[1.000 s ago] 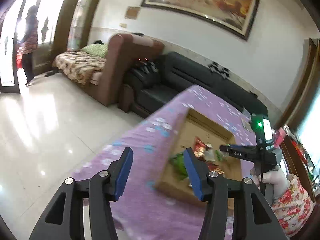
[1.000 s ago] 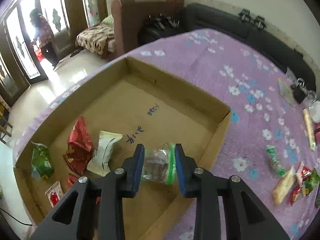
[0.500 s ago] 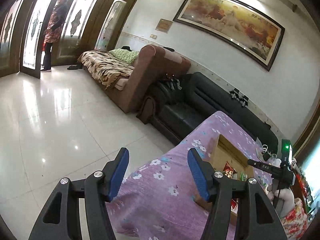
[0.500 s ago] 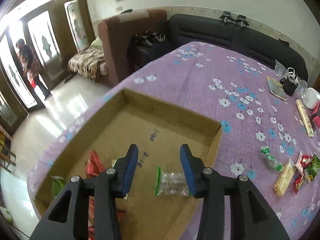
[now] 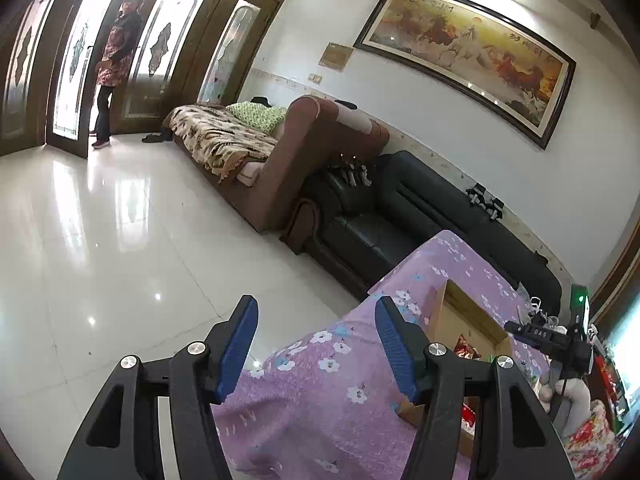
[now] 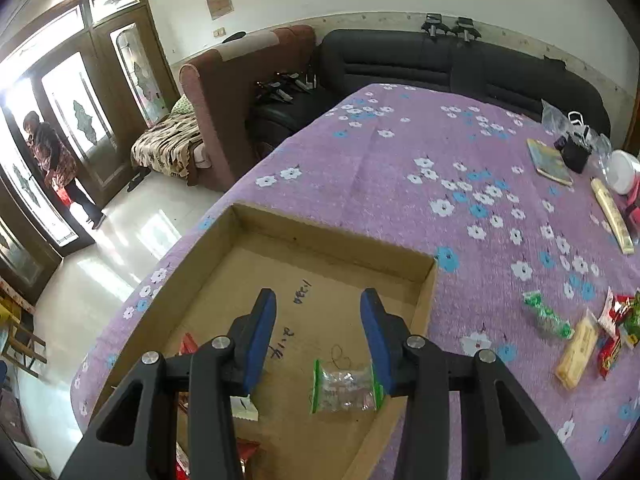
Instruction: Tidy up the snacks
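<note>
The right gripper [image 6: 318,312] hangs spread and empty above the clear green-edged snack bag [image 6: 345,385], lying low-centre in the shallow cardboard tray [image 6: 425,304]. Next, swing toward the loose packets [image 6: 576,350] at right, approaching each lengthwise (left gripper [image 5: 314,344] likewise spread, idle).

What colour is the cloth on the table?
The tablecloth is purple with little white and blue flowers. It shows best in the right wrist view.

Clear green-edged snack bag [image 6: 345,386] — flat in cardboard box [image 6: 425,304].
</note>
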Tool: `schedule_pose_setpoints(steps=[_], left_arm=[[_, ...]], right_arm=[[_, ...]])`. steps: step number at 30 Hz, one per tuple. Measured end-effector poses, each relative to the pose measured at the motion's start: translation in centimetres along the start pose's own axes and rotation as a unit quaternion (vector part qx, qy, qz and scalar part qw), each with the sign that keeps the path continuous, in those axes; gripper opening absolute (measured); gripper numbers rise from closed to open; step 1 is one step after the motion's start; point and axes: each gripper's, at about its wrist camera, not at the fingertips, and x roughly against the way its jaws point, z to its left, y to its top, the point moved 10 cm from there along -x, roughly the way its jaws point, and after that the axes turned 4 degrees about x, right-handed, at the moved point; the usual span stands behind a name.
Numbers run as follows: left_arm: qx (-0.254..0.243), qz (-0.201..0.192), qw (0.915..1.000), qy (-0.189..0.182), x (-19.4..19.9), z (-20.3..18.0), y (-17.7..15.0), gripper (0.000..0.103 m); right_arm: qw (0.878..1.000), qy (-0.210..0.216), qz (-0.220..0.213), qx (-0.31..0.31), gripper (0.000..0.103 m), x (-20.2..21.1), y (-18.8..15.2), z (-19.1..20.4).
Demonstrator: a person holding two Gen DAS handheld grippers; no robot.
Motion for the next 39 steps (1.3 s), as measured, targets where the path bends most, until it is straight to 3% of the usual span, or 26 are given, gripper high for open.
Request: schedule_pose_setpoints(steps=[5,15,20,24,27,32,36,39], left_arm=[[-0.008,0.003,0.9999,-0.010,0.2,-1.8,-0.4,0.064],[-0.060,0.002,0.9969,-0.050,2.3,-9.1,-1.8,0.064],[-0.068,-0.007,0.9958,-0.060,4.0,-11.1,-2.3,0.072],[-0.071,0.016,0.9934,-0.089,3.1,-13.5,-3.8,0.072],[-0.075,0.053,0.9876,-0.127,1.3,-16.5,-6.6,0.072],[-0.101,0.106,0.9763,-0.160,-0.6,-21.2,-11.1,0.072],[-0.136,0.108,0.9696,-0.172,0.1,-23.5,-12.5,0.072],[-0.141,0.103,0.9695,-0.172,0.6,-23.6,-12.2,0.072]], right_arm=[[1.000,0.014,-0.003,-0.006,0.043,1.1,-1.6,-0.7],[1.000,0.017,-0.024,-0.004,0.043,4.9,-5.2,-4.0],[0.999,0.038,-0.028,-0.008,0.044,6.1,-6.8,-4.3],[0.998,0.054,-0.036,-0.010,0.044,7.8,-8.7,-4.3],[0.998,0.043,-0.045,0.001,0.048,9.2,-10.4,-4.7],[0.998,0.021,-0.052,0.014,0.049,11.5,-12.8,-6.6],[0.998,0.003,-0.057,0.007,0.050,11.9,-13.3,-8.8],[0.998,0.010,-0.052,-0.014,0.050,11.5,-13.4,-9.5]])
